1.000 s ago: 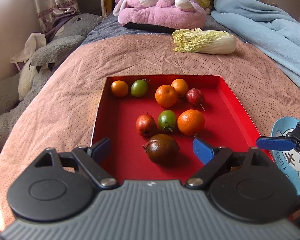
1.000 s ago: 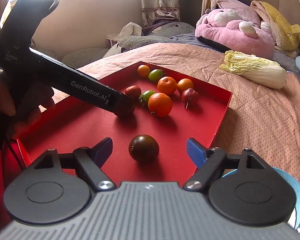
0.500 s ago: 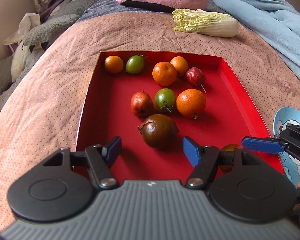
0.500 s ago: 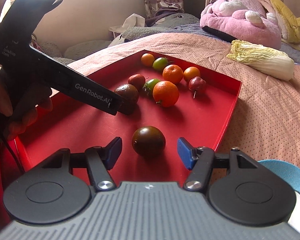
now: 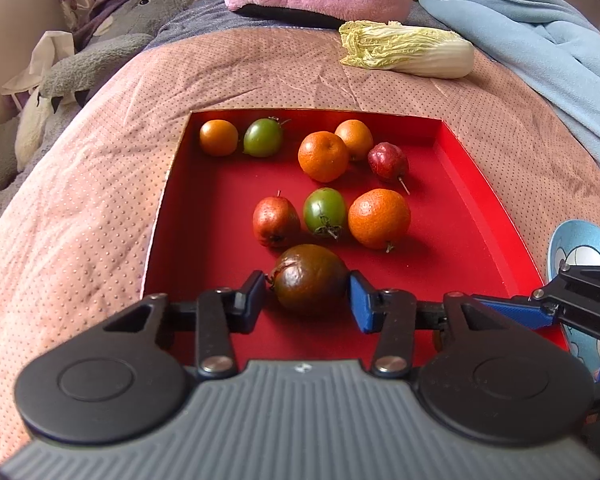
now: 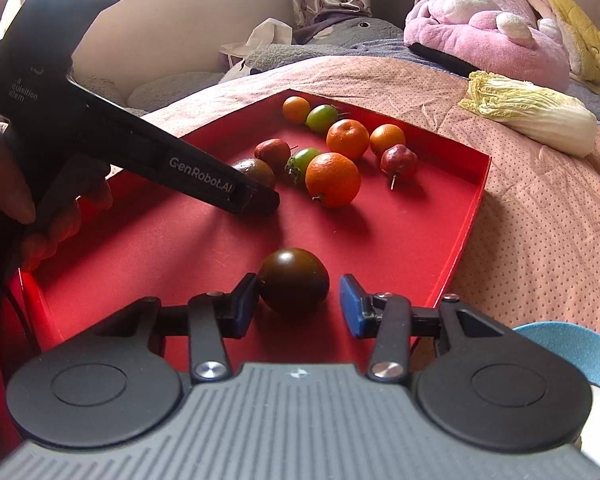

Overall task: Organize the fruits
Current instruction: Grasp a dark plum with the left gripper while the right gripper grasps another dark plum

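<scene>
- While its jaws close, the left gripper (image 5: 308, 298) brackets a glossy brown-green round fruit (image 5: 309, 278) near the red tray's (image 5: 480, 216) near edge; both pads look in contact.
- The right gripper (image 6: 298, 306) is closing on another dark smooth fruit (image 6: 293, 280): left pad touching, right pad apart.
- Dimpled oranges (image 5: 379, 219) lie farther in.
</scene>
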`<act>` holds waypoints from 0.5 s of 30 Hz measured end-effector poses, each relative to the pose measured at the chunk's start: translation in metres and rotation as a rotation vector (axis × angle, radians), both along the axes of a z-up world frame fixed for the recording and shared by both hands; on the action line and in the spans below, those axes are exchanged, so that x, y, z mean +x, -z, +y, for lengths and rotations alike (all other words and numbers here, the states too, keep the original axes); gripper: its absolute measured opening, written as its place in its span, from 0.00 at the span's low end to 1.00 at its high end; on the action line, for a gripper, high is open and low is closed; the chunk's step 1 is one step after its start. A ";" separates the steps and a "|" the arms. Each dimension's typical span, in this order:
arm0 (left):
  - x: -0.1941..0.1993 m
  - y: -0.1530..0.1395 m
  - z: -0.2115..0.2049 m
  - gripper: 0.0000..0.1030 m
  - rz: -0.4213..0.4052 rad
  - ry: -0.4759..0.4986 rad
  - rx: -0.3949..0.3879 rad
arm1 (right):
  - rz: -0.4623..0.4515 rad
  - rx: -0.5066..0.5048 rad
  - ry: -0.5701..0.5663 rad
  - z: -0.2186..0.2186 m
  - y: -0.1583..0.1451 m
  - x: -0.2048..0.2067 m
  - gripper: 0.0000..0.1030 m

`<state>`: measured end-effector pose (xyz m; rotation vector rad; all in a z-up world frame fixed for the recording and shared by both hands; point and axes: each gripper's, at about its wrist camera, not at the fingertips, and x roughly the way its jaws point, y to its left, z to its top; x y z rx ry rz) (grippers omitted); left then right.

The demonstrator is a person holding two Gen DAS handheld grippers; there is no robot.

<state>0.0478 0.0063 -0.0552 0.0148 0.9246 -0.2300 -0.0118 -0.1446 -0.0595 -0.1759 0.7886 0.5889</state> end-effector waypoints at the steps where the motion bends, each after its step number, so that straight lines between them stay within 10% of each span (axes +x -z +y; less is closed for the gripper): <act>1: 0.000 0.000 0.000 0.46 0.001 -0.001 -0.003 | -0.003 -0.005 -0.004 0.001 0.000 0.000 0.45; 15: -0.007 -0.004 0.006 0.44 0.009 -0.017 -0.032 | -0.024 -0.017 -0.003 -0.003 -0.012 -0.016 0.42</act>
